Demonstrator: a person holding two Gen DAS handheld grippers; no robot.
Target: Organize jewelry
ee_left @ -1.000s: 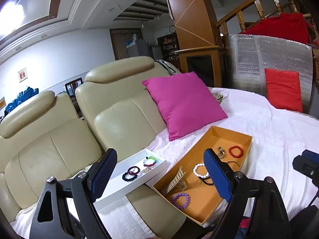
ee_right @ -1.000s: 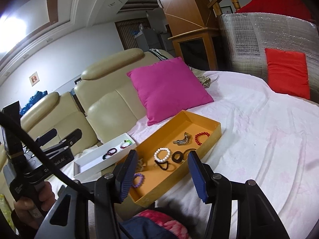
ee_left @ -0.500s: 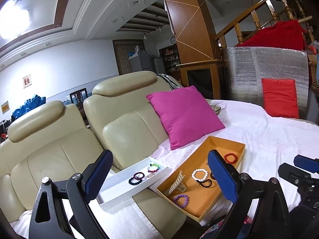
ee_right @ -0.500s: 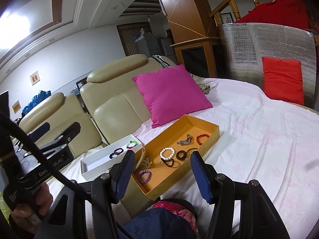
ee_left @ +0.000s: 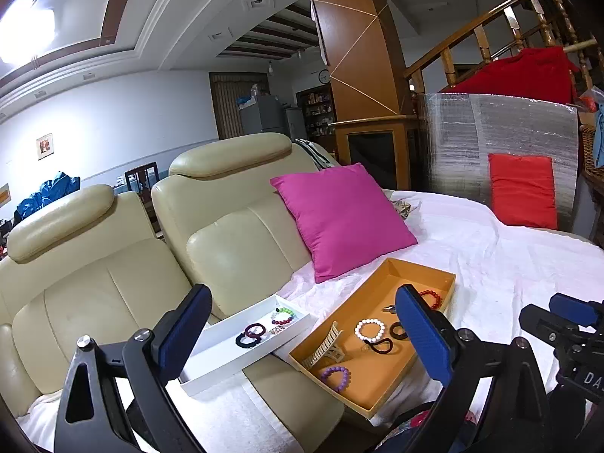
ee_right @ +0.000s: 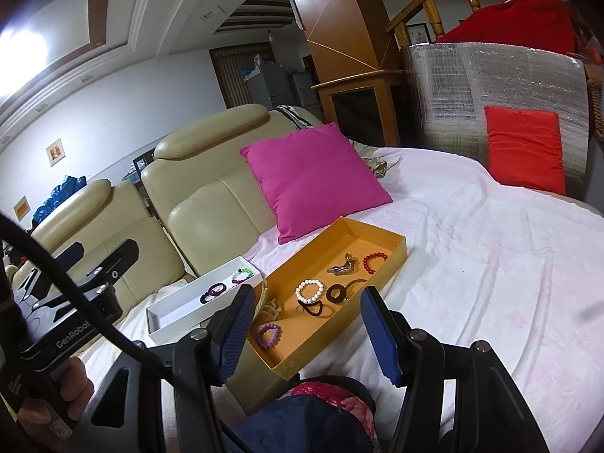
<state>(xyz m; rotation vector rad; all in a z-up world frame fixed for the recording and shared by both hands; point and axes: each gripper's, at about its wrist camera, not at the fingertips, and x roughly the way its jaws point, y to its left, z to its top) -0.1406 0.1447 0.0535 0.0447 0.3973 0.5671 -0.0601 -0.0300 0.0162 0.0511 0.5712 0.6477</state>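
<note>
An orange tray (ee_left: 400, 271) (ee_right: 392, 260) on the white-covered sofa seat holds a white bead bracelet (ee_left: 369, 330) (ee_right: 310, 290), a purple bead bracelet (ee_left: 336, 373) (ee_right: 268, 335), a red bead bracelet (ee_right: 373, 261), black hair ties (ee_right: 337, 293), a cream hair claw (ee_left: 325, 347) and a metal clip (ee_right: 342, 266). A white tray (ee_left: 226, 358) (ee_right: 170, 311) to its left holds a dark hair tie (ee_left: 249, 336) and a multicoloured bracelet (ee_left: 283, 317). My left gripper (ee_left: 302, 343) and right gripper (ee_right: 305, 336) are both open, empty, held back above the trays.
A magenta pillow (ee_left: 341, 219) leans on the cream leather sofa back (ee_left: 226, 234) behind the trays. A red cushion (ee_left: 523, 192) stands against a silver foil panel at the far right. The other gripper shows at each view's edge (ee_right: 75, 275).
Both grippers have pulled back and tilted up a little, so the trays look smaller and lower in view. Both stay open and empty. Nothing in the trays has moved.
</note>
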